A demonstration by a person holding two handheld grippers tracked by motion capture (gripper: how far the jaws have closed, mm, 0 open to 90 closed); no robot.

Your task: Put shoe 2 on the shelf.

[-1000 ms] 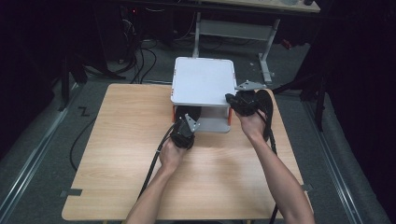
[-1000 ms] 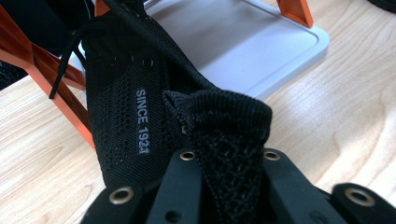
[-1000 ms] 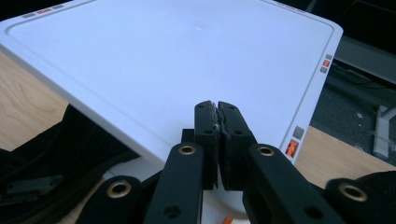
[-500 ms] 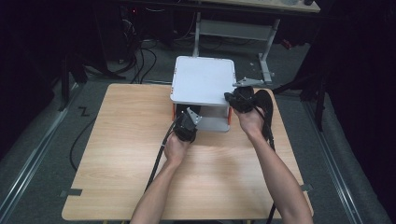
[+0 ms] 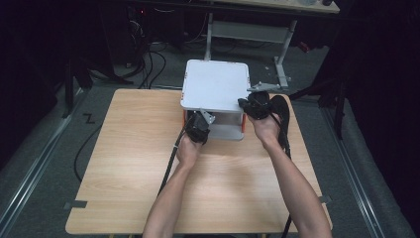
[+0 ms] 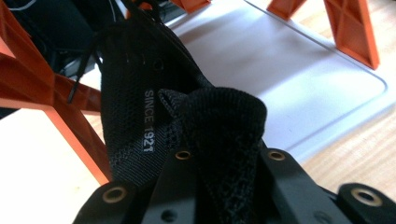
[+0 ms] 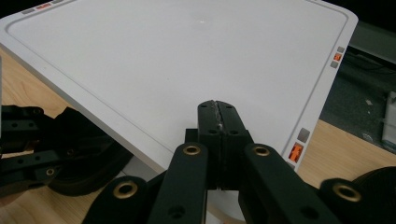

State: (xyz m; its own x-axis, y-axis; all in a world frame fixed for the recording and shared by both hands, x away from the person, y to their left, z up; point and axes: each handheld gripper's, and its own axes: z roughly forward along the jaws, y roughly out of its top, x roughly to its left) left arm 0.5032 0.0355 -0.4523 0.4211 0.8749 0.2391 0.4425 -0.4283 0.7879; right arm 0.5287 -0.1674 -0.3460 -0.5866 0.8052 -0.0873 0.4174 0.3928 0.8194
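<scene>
A white two-tier shelf (image 5: 215, 84) on orange supports (image 6: 70, 121) stands at the far middle of the wooden table (image 5: 124, 163). My left gripper (image 5: 199, 126) is at the shelf's front left, reaching in between the tiers. It is shut on the mesh fabric of a black shoe (image 6: 140, 93) marked "SINCE 1921", which hangs over the lower white board (image 6: 289, 70). In the left gripper view the fabric rises from between my left gripper (image 6: 229, 158) jaws. My right gripper (image 5: 252, 101) hovers over the top board's (image 7: 187, 56) front right corner. Nothing is between my right gripper (image 7: 218, 109) jaws, which are pressed together.
A black rounded shape (image 5: 281, 114) lies by the right hand; shoe or cable loop, I cannot tell. Cables trail from both grippers along the forearms. Past the table's far edge stand a metal desk frame (image 5: 247, 29) and floor cables (image 5: 148, 54).
My left gripper has moved away from the person toward the shelf, carrying the shoe in under the top board. The right gripper has stayed at the shelf's front right corner.
</scene>
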